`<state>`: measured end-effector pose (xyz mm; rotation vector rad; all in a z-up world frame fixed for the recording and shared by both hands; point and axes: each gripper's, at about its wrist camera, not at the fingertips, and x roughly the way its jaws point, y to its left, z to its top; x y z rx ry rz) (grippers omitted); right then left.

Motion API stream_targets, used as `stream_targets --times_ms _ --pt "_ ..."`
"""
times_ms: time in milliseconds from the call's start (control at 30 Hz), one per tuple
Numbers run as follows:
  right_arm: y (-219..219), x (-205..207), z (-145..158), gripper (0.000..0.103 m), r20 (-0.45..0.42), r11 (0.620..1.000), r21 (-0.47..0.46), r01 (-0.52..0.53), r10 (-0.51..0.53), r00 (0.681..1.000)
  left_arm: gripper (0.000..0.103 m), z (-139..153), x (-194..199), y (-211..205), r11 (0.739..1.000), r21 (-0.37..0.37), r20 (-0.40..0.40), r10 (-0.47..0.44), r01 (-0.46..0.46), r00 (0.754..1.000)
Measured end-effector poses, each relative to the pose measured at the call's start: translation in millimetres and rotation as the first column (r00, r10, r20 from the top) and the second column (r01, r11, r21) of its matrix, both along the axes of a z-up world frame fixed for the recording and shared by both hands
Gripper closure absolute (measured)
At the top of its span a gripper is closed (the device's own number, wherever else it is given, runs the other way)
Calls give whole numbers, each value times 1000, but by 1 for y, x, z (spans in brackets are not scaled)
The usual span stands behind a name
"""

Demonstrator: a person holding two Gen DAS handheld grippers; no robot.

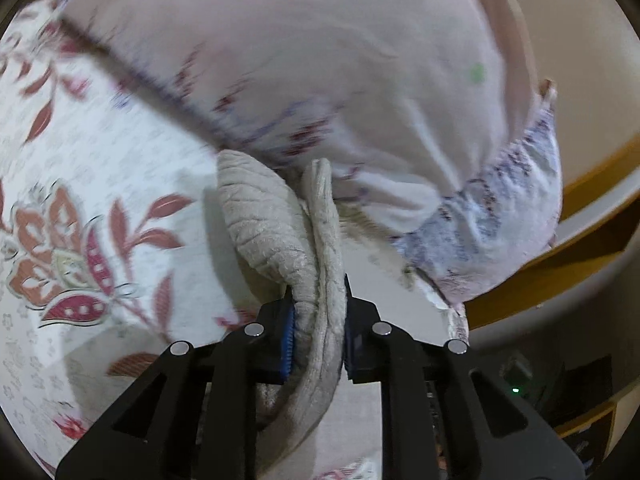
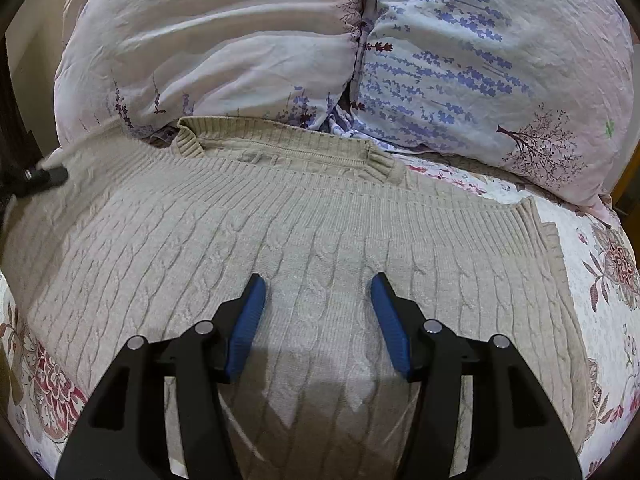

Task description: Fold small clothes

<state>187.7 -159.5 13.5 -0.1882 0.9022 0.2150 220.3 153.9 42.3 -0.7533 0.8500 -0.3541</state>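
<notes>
Left gripper (image 1: 318, 332) clenched on a bunched edge of the beige cable-knit sweater (image 2: 288, 248), at its far-left side. Right gripper (image 2: 318, 320) hangs unclenched, empty, over sweater's middle. Sweater lies flat across the floral bedspread (image 2: 600, 280), neckline toward the pillows (image 2: 480, 60); fold runs left-to-right.

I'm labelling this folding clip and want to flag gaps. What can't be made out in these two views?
- Left wrist view: motion blur smears the pillow and the floral bedspread.
- Left wrist view: the left gripper is shut on a fold of the beige sweater; which part is unclear.
- Right wrist view: the sweater's near hem is hidden behind the open right gripper.
</notes>
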Motion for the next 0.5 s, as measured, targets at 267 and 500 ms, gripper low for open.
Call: stream_targets --times_ms 267,500 --pt "-46 -2 23 39 -23 970 237 48 -44 999 88 45 -1 -57 996 -36 125 -73 78 989" --pt "-120 -13 34 35 -7 935 315 163 -169 986 89 57 10 -131 982 -65 173 -161 175 972"
